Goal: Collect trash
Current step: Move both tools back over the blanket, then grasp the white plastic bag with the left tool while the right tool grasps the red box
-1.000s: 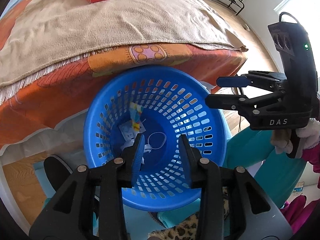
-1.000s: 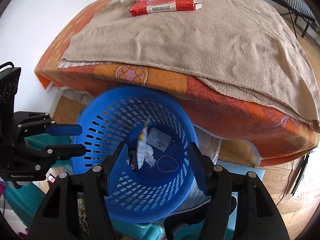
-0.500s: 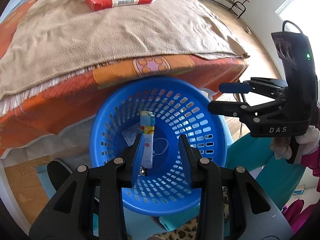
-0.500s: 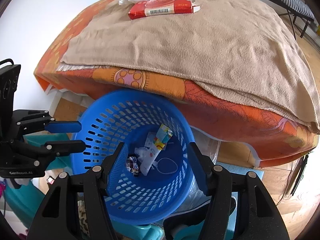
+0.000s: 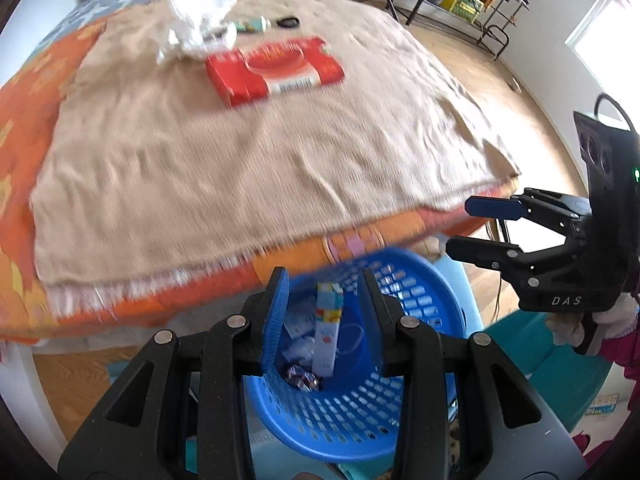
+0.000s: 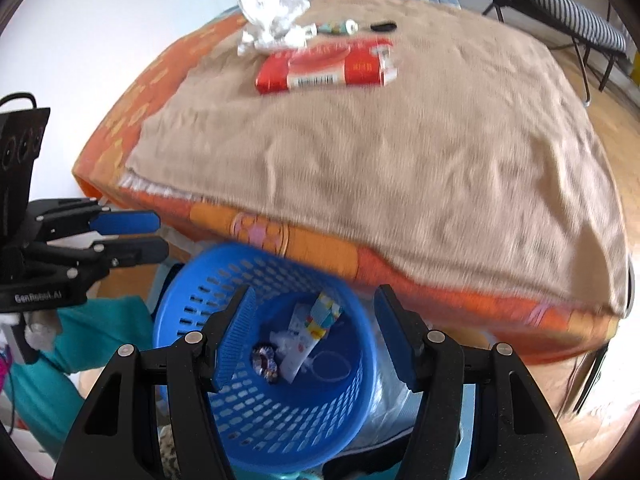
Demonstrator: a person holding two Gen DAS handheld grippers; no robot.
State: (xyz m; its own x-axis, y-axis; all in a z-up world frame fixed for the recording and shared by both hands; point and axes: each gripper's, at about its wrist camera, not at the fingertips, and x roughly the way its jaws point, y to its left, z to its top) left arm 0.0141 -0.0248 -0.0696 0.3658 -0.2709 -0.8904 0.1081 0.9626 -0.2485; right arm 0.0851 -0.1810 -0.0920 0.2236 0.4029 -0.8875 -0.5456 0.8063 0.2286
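Both grippers hang empty over the blue basket, jaws parted with nothing between the pads: left gripper about a third open, right gripper wider, roughly half. Seen through each pair of jaws, down in the basket: a tall printed wrapper, a crumpled foil sweet paper, some white scraps. Trash not yet gathered lies well beyond the jaw tips, at the far end of the beige blanket: a red carton, flat on its broad face; just behind it a wad of white tissue; beside that a small tube and a dark oblong item, too blurred to name. Judgement: the carton looks light but stiff, glossy card, likely slippery; best pinched across its short width near mid-length, which needs wider jaws. Tissue is soft, weightless; any pinch into the bulk should do.
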